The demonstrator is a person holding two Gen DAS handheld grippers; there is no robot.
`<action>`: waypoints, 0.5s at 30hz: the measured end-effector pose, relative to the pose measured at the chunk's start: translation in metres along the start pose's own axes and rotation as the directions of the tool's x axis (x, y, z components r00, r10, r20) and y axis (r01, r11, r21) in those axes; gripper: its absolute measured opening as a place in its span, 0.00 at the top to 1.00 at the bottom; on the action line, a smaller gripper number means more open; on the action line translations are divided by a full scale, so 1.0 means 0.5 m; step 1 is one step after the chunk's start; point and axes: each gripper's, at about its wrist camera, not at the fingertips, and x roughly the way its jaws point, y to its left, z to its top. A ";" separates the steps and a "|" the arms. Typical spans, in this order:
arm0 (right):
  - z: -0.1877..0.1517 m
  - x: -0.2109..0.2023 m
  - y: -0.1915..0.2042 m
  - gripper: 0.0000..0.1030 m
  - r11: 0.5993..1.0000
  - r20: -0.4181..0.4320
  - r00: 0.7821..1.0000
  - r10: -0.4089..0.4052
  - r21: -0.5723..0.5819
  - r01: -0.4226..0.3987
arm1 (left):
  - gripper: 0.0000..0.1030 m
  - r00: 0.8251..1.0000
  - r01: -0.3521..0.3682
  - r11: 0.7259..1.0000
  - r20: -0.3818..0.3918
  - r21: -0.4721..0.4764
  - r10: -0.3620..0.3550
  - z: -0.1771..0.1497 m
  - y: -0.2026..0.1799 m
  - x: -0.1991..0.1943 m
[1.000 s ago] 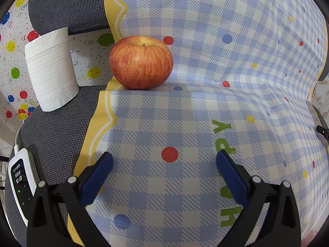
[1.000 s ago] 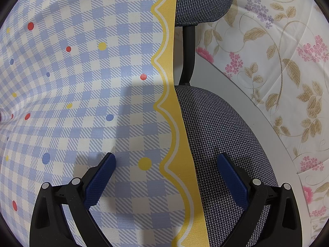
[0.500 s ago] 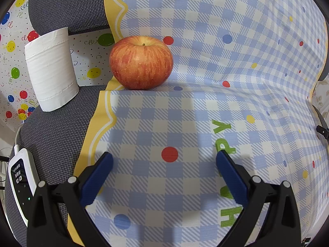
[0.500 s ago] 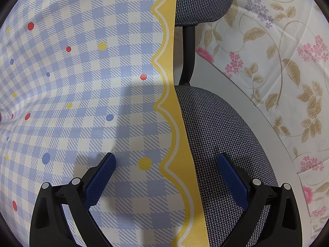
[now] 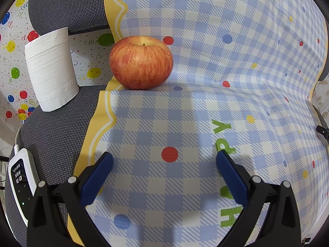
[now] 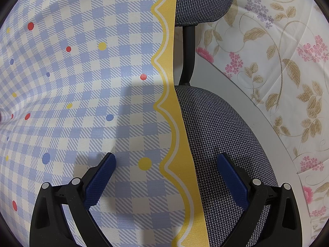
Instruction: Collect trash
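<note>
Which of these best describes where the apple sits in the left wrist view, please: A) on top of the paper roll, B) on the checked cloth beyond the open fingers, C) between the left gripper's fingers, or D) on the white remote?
B. The apple rests on the checked cloth near its yellow border, well beyond the left gripper, whose fingers stand wide apart and empty; the paper roll stands apart to its left.

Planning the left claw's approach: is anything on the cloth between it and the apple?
Nothing visible. The left claw is open and points at the apple, with only bare checked cloth between. The paper roll stands off to the left.
</note>
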 end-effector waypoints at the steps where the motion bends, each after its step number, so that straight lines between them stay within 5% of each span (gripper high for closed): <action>1: 0.000 0.000 0.000 0.06 1.000 0.000 1.000 0.000 0.000 0.000 | 0.05 1.000 0.000 1.000 0.000 0.000 0.000 0.000 0.000 0.000; 15: -0.001 0.000 0.001 0.06 1.000 0.000 1.000 0.000 0.000 0.000 | 0.05 1.000 0.000 1.000 0.000 0.000 0.000 0.001 0.001 0.002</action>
